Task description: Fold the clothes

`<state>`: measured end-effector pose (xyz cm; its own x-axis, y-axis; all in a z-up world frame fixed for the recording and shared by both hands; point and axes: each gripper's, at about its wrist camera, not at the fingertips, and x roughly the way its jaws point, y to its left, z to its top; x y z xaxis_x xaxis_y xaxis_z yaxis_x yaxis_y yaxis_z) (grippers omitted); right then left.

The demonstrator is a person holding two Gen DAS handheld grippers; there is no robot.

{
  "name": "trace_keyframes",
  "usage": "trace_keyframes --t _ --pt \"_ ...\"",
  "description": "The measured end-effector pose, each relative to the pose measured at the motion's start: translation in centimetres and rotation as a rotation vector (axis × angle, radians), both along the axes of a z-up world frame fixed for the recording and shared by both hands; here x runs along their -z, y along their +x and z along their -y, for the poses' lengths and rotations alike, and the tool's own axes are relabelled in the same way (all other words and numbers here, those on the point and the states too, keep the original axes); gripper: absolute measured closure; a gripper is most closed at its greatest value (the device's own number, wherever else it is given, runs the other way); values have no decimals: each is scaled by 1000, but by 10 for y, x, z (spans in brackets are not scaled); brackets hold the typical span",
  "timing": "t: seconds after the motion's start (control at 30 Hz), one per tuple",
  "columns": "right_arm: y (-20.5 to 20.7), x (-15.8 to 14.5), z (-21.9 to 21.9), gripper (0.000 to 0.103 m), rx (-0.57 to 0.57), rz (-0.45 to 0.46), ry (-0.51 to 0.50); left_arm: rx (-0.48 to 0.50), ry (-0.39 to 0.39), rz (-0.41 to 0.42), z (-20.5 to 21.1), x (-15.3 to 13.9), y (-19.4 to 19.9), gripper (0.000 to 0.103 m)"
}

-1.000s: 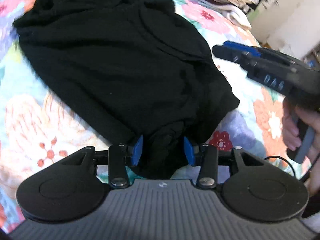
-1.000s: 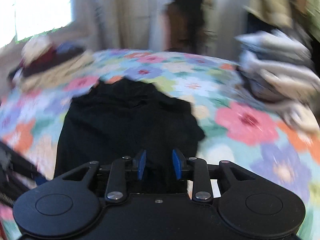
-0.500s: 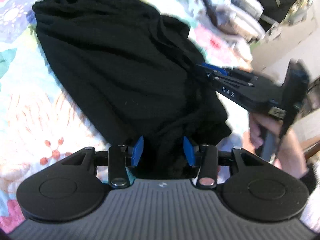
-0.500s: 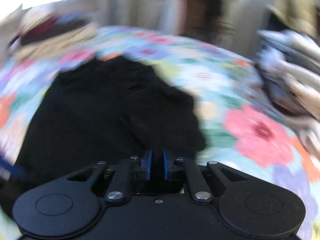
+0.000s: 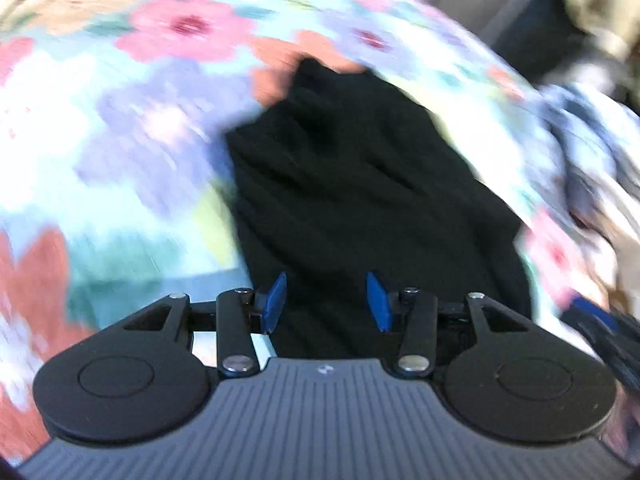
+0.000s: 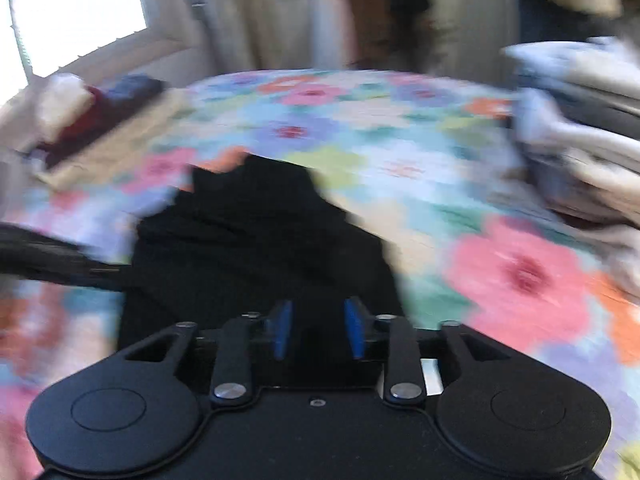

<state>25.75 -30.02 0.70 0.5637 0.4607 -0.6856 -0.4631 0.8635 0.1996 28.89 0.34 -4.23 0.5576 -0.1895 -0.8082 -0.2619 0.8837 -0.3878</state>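
Note:
A black garment (image 5: 360, 184) lies bunched on the flowered bedspread (image 5: 120, 128); it also shows in the right wrist view (image 6: 256, 240). My left gripper (image 5: 326, 302) is open, its blue pads (image 5: 276, 300) apart over the garment's near edge. My right gripper (image 6: 316, 330) is open with black cloth between and under its blue pads (image 6: 354, 328). The right gripper's tip shows at the right edge of the left wrist view (image 5: 600, 328). The left gripper shows as a dark blur at the left of the right wrist view (image 6: 48, 260). Both views are motion-blurred.
A stack of folded pale clothes (image 6: 580, 128) lies at the bed's right side, also in the left wrist view (image 5: 592, 168). A pile of dark red and beige items (image 6: 80, 120) sits at the far left by a bright window (image 6: 72, 12).
Both views swung round over the bed. My right gripper shut half a second ago and stands open now. The left gripper stayed open over the garment's edge.

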Motion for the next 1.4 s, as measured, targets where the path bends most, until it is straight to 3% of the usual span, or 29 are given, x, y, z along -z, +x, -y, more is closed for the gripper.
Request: trace_keyframes --t 0.07,0.17,0.27,0.43,0.5,0.53,0.6,0.7,0.77,0.87,0.97,1.0,1.03,1.1,1.23,1.33,1.4 --pt "21 -16 -26 57 -79 -11 46 -84 -18 53 -15 1 17 59" --pt "48 -21 -70 53 -188 -15 -11 -52 -52 175 -26 15 22 59" --pt "72 -3 -115 53 -264 8 -151 18 -97 210 -42 35 14 59" --pt "93 38 -167 53 -365 42 -299 -6 -209 256 -59 44 21 58" --pt "96 55 -179 55 -370 42 -349 -16 -224 266 -58 50 26 58" --pt "98 59 -183 74 -365 53 -368 -17 -222 273 -57 52 26 58" --pt "97 54 -183 99 -334 95 -338 -23 -221 287 -58 53 26 58" --pt "102 30 -171 99 -236 176 -220 -42 -219 297 -57 53 25 58" --pt "109 18 -164 99 -157 209 -157 -36 -162 304 -50 53 26 61" --pt "120 18 -165 100 -113 205 -164 -31 -61 340 -40 46 24 61" --pt "127 27 -168 91 -101 154 -226 -34 59 364 -33 39 21 54" --pt "126 29 -165 78 -79 121 -240 -38 112 347 -32 40 23 51" --pt "123 29 -159 60 -56 87 -254 -44 158 329 -31 43 24 50" --pt "114 28 -142 43 -16 18 -270 -51 166 314 -34 51 24 49" --pt "75 25 -88 43 57 -46 -206 -60 145 322 -37 47 23 46" --pt "45 30 -57 44 23 -93 -145 -51 163 321 -32 48 21 43" --pt "35 43 -48 45 0 -133 -189 -39 184 313 -29 49 20 43"
